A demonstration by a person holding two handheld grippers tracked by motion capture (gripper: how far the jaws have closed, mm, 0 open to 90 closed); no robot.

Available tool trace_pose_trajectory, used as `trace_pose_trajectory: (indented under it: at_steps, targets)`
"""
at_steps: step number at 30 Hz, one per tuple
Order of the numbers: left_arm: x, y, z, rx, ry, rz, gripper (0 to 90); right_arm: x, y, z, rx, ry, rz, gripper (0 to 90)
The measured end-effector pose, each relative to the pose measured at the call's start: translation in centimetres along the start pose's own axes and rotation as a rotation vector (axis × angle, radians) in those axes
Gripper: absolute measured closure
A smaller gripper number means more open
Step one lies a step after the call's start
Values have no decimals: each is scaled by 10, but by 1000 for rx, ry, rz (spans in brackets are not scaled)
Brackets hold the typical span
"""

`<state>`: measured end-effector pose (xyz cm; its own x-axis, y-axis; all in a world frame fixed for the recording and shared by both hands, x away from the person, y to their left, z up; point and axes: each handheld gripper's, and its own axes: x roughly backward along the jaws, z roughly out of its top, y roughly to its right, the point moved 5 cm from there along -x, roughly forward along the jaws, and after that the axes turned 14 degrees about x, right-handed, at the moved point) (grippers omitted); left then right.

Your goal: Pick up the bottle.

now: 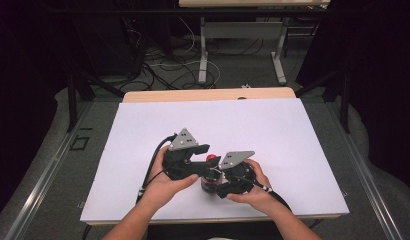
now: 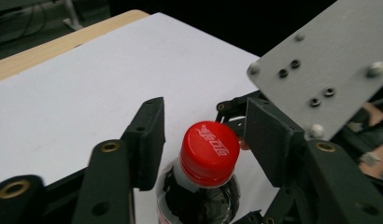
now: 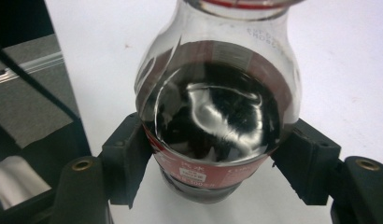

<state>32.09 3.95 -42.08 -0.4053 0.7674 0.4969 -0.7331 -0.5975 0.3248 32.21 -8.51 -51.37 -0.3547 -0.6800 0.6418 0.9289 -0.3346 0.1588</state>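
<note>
Nearest me in the high view are my two forearms, coming in from the bottom edge. My right hand (image 1: 253, 190) holds the right gripper (image 1: 219, 184) low by the near edge of the white sheet (image 1: 273, 135), and my left hand (image 1: 165, 185) holds the left gripper (image 1: 205, 159) just beyond it. Between them stands a small cola bottle (image 1: 211, 181), upright on the sheet, a little toward its near side.

In the right gripper view I see its two jaws pressed against the bottle's (image 3: 217, 116) dark, liquid-filled body on either side, pinching it just above the red label.

In the left gripper view my jaws stand spread on either side of the red cap (image 2: 209, 151), with a gap showing on both sides, so they are not touching it. The right gripper's grey plate (image 2: 327, 65) sits just behind the cap.

Farther off, the wooden table edge (image 1: 208, 94) borders the sheet, and beyond it cables (image 1: 168, 65) lie across the floor around the white legs of another table (image 1: 203, 50).
</note>
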Motion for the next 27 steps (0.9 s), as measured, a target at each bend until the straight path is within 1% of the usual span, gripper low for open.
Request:
trace_pose_trajectory:
  at_steps: [1, 2, 3, 4, 5, 6, 7, 8, 9, 10, 11, 12, 13, 14, 15, 16, 17, 18, 20, 22, 23, 24, 25, 26, 27]
  targets:
    - [3, 0, 0, -7, -12, -29, 429, 0, -1, 0, -3, -6, 11, 313]
    - [5, -1, 0, -17, -29, -50, 415, 0, -2, 0, 10, 4, 13, 313]
    - [8, -2, 0, -33, -45, -65, 415, 0, -3, 0, 17, 5, 24, 312]
    - [9, -3, -1, -68, -74, -84, 413, 0, -5, 1, 19, 9, 36, 312]
    - [11, -4, -2, -88, -94, -104, 412, 1, -5, 2, 33, 7, 51, 312]
    - [11, -3, -4, -104, -104, -121, 417, 1, -6, 3, 33, 19, 56, 312]
    - [11, -3, -5, -119, -116, -132, 426, 1, -6, 3, 44, 19, 56, 312]
    - [11, -4, -7, -133, -130, -137, 452, 2, -8, 3, 47, 13, 65, 313]
    - [10, -4, -8, -144, -142, -145, 470, 1, -8, 4, 57, 20, 64, 312]
    - [9, -5, -9, -154, -151, -159, 476, 1, -9, 4, 60, 19, 72, 312]
    - [8, -5, -10, -153, -164, -181, 500, 1, -10, 4, 66, 12, 77, 312]
    - [7, -6, -10, -157, -171, -190, 530, 0, -11, 4, 69, 16, 78, 312]
    - [7, -7, -11, -167, -175, -197, 548, 0, -12, 4, 77, 21, 85, 312]
    - [7, -7, -11, -167, -175, -197, 580, 0, -13, 4, 86, 18, 98, 312]
    - [6, -8, -11, -173, -176, -200, 601, 0, -13, 5, 86, 16, 93, 313]
    - [6, -9, -11, -163, -176, -207, 601, 0, -13, 5, 86, 16, 93, 313]
    - [5, -9, -11, -158, -163, -203, 608, 0, -14, 5, 77, 25, 102, 312]
    - [5, -9, -11, -158, -163, -203, 610, 0, -13, 4, 77, 22, 99, 313]
    - [5, -8, -12, -150, -148, -185, 611, 0, -13, 4, 72, 18, 91, 313]
    - [3, -7, -12, -136, -131, -157, 613, 0, -11, 4, 63, 9, 74, 313]
    - [3, -7, -13, -125, -120, -139, 614, -1, -10, 3, 59, 9, 62, 313]
    - [2, -6, -13, -109, -106, -117, 614, 0, -9, 3, 49, 1, 61, 313]
    - [0, -4, -13, -76, -66, -58, 615, 0, -8, 4, 34, 8, 46, 313]
    - [-1, -3, -13, -45, -45, -19, 615, 0, -6, 3, 27, 1, 24, 313]
    - [-1, -3, -13, -45, -45, -19, 615, 0, -5, 3, 14, -11, 1, 313]
